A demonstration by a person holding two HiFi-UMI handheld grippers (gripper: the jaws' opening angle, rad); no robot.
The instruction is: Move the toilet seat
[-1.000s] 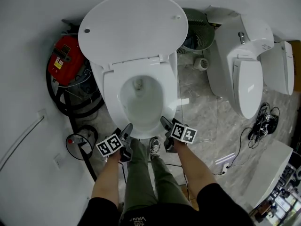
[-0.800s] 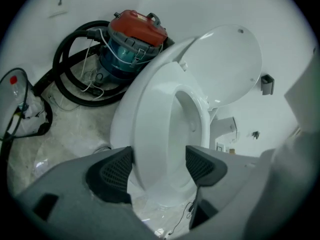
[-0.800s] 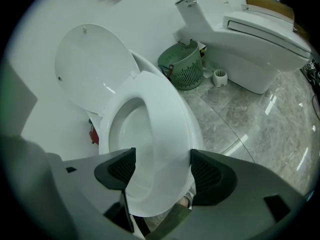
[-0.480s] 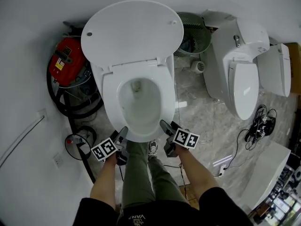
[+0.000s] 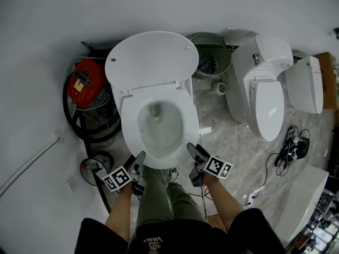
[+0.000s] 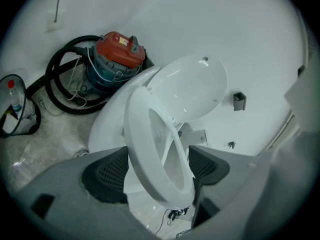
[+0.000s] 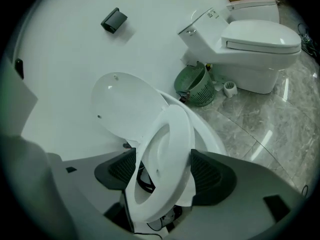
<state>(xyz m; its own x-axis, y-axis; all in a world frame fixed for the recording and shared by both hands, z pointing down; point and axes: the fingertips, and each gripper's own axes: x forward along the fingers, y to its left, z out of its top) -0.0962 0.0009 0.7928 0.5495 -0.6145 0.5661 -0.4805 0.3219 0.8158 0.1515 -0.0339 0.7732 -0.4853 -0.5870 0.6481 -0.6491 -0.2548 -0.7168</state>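
The white toilet seat (image 5: pixel 130 126) lies over the bowl, and the lid (image 5: pixel 151 57) stands up against the wall. My left gripper (image 5: pixel 140 160) is at the seat's front left and my right gripper (image 5: pixel 192 151) at its front right. In the left gripper view the seat ring (image 6: pixel 142 149) runs tilted between the pads (image 6: pixel 107 174), lifted off the bowl. The left jaws are opening, and the ring still touches both pads. In the right gripper view the seat ring (image 7: pixel 172 149) fills the gap between the pads (image 7: pixel 207 171), which press on it.
A red vacuum cleaner (image 5: pixel 85 83) with a black hose stands left of the toilet. A green basket (image 5: pixel 212 57) and two more toilets (image 5: pixel 262 83) are at the right. Black cables (image 5: pixel 291 147) lie on the marble floor. The person's legs and a shoe (image 5: pixel 174 174) are below the bowl.
The head view has drawn back, so the toilet looks smaller and lower. Both grippers stay at the seat's front edge and have shifted slightly with it.
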